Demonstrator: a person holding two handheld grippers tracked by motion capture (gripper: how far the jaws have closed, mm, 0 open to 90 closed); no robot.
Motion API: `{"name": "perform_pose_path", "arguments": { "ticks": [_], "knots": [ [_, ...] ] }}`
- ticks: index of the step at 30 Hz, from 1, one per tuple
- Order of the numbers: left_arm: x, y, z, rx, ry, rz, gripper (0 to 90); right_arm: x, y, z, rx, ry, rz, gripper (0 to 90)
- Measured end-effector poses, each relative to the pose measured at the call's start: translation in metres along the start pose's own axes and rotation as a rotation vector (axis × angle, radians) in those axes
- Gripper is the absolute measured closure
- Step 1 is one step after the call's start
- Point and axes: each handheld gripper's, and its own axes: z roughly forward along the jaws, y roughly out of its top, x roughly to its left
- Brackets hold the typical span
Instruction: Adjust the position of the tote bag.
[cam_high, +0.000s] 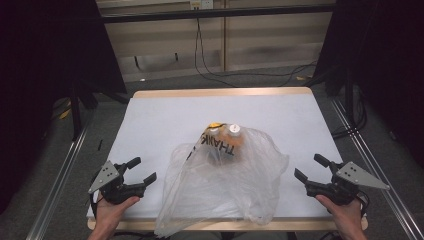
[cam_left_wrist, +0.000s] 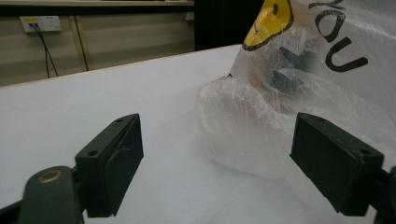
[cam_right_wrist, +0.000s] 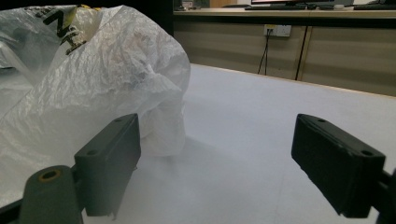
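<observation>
A clear plastic bag (cam_high: 225, 185) with black lettering and a yellow mark lies crumpled in the middle of the white table (cam_high: 165, 120), hanging over the near edge. Inside it stand small white-capped bottles (cam_high: 234, 131) with an orange item. My left gripper (cam_high: 142, 170) rests open at the table's near left, a short way from the bag (cam_left_wrist: 261, 116), nothing between its jaws. At the near right my right gripper (cam_high: 311, 167) is open too, beside the bag (cam_right_wrist: 93, 84) and apart from it.
The table has a wooden rim (cam_high: 220, 92) at the far edge. Metal rails (cam_high: 60, 175) run along both sides on the floor. Cables (cam_high: 215, 70) trail on the floor behind, and dark stands (cam_high: 80, 100) flank the table.
</observation>
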Motion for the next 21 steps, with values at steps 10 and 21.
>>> {"name": "perform_pose_path", "arguments": {
  "ticks": [10,21],
  "knots": [
    [-0.007,0.001,-0.001,0.005,-0.011,0.015,31.6,0.003,0.004,0.000,0.079,0.046,-0.018,26.6],
    [-0.018,0.011,-0.005,0.065,-0.074,0.016,46.2,0.016,0.010,-0.003,0.131,0.164,0.007,40.6]
  ]
}}
